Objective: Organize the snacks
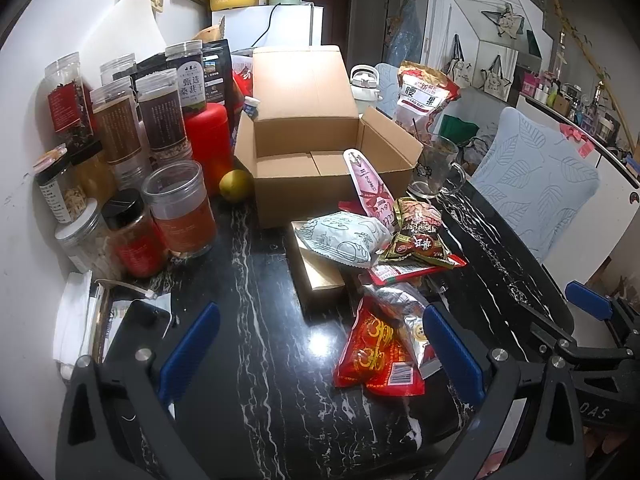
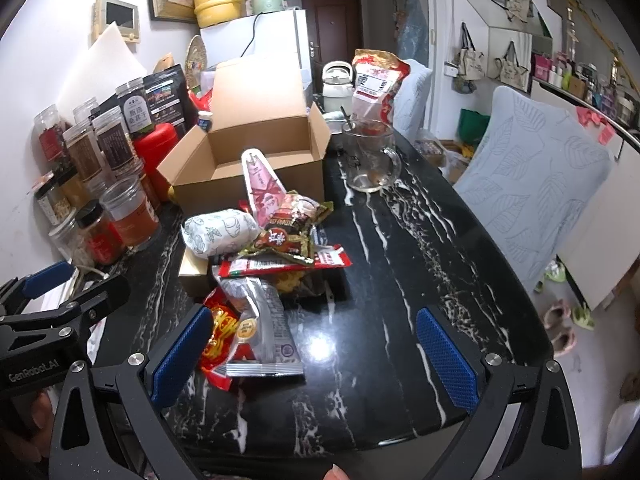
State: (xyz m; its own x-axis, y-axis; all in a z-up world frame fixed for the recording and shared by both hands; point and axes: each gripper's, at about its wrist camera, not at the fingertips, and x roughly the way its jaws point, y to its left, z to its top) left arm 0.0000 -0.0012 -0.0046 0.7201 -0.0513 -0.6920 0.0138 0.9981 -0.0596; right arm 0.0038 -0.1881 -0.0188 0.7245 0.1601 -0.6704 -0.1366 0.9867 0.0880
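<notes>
While both tools (image 1: 320, 344) (image 2: 316, 344) gape empty, the pink packet (image 2: 262, 188) points lengthwise into the cardboard box (image 2: 256, 136).

Right tongs (image 2: 314, 354) spread wide, empty, above the black marbled worktop (image 2: 400, 280). Silver snack packet (image 2: 266, 330) lies over a red packet (image 2: 218, 332) by the left pad. Open cardboard box (image 2: 256, 152) stands behind the snack pile; glass mug (image 2: 370, 156) beside it.
</notes>
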